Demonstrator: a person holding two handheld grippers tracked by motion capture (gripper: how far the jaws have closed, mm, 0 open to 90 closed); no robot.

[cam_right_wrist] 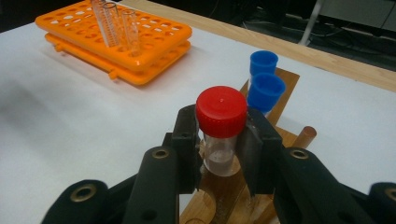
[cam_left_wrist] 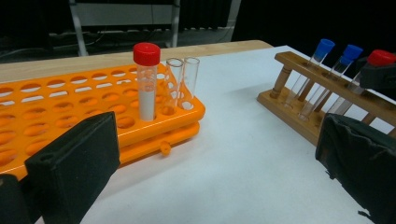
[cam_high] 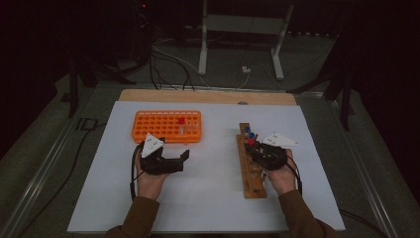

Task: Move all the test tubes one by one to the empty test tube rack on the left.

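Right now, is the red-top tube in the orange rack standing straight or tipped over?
Upright. The red-capped tube stands straight in a hole of the orange rack, cap on top, beside two uncapped tubes leaning slightly.

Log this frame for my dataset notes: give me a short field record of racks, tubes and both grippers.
surface: white table sheet
orange rack: holds one red-capped tube and two uncapped clear tubes
wooden rack: holds two blue-capped tubes
left gripper: open, empty, near the orange rack
right gripper: shut on red-capped tube at wooden rack
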